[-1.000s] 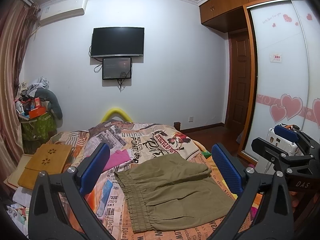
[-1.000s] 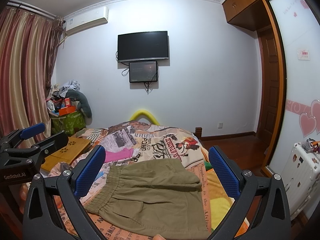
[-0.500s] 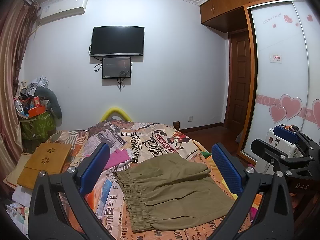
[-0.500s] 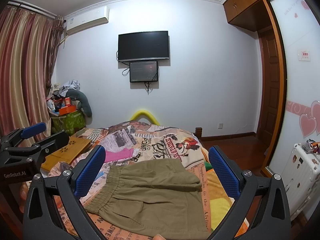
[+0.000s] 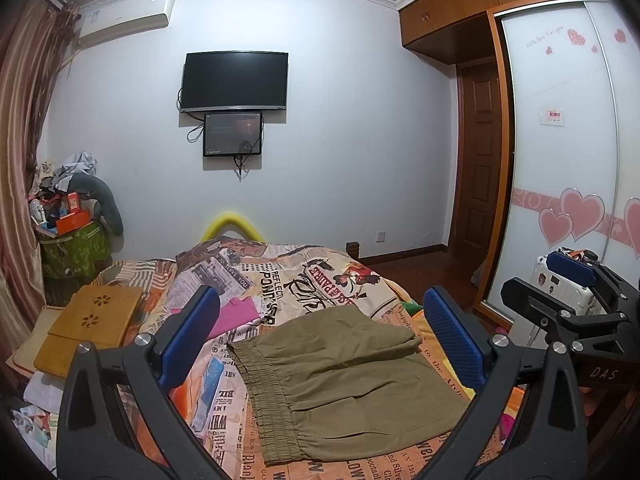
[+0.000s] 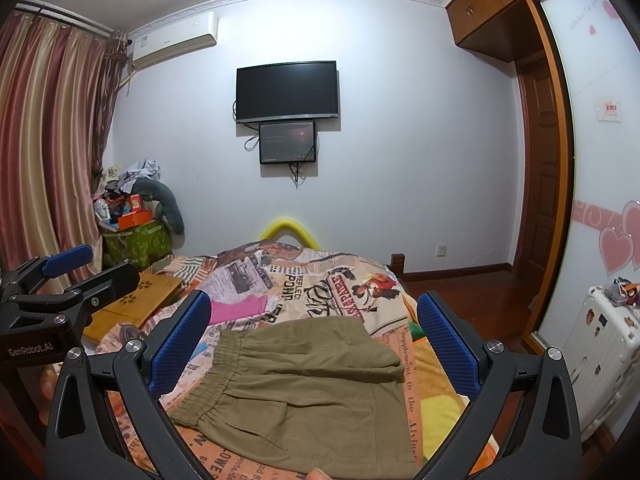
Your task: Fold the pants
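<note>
Pants (image 5: 344, 380) are lying flat on the bed (image 5: 280, 280), lower centre of both frames, barely shifting from a second ago; you are holding the left gripper (image 5: 320, 336) and right gripper (image 6: 314, 340) wide apart, gripping nothing; so no fold seems to be starting yet.

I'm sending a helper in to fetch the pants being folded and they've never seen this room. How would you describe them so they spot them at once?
Start at the bed under the wall TV, covered by a newspaper-print quilt. On its near end lie the olive-khaki pants, flat and already folded, gathered elastic waistband toward the left. They are the only plain, drab item there; the pink cloth beside them is bright.
</note>
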